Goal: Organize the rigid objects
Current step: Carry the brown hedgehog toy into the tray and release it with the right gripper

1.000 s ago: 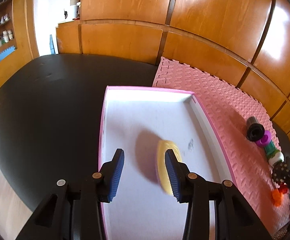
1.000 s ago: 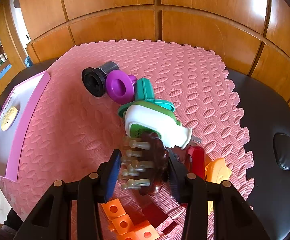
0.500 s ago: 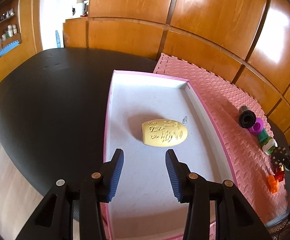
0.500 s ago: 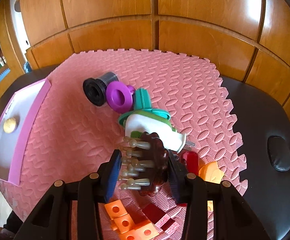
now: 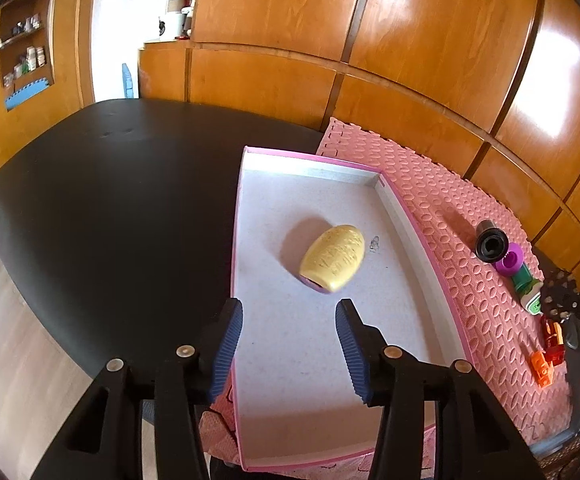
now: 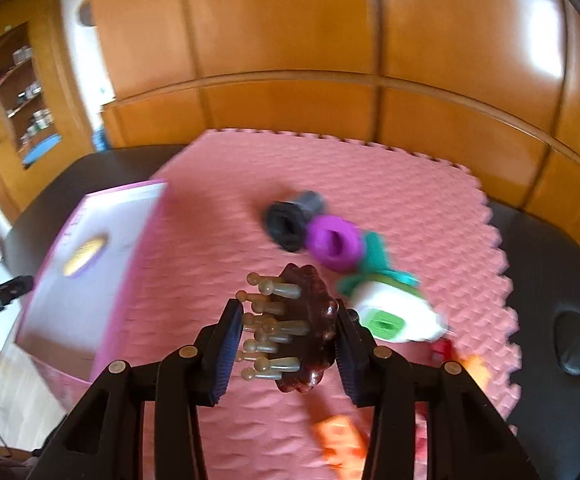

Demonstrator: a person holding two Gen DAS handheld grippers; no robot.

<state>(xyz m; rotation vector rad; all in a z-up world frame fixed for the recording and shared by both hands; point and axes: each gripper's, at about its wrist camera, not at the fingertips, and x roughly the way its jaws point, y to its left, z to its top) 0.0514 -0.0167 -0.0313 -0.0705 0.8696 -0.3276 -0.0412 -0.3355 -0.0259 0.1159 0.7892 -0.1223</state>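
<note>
Tray (image 5: 409, 236) sits pink-rimmed on the dark table (image 5: 102, 208), its right edge against the pink mat (image 5: 441, 204), likely as the collecting place for the sort; yellow egg (image 5: 333, 258) lies on its side mid-tray, alone; left gripper (image 5: 289, 352) hangs over the tray's near end, short of the egg, jaws parting with nothing between them, so it reads as free for another fetch; black cup (image 5: 489, 243), purple cup (image 5: 509, 258) and orange bricks (image 5: 542, 369) lie loose along the mat's far right. Right view, blurred: right gripper (image 6: 288, 346) is clamped on a brown brush (image 6: 305, 332), one pad on the bristle tips, the other on the scalloped back, brush apparently clear of the mat; tray (image 6: 126, 236) sits left and ahead, the probable drop point; white-and-green piece (image 6: 393, 318) lies just right of the brush.
</note>
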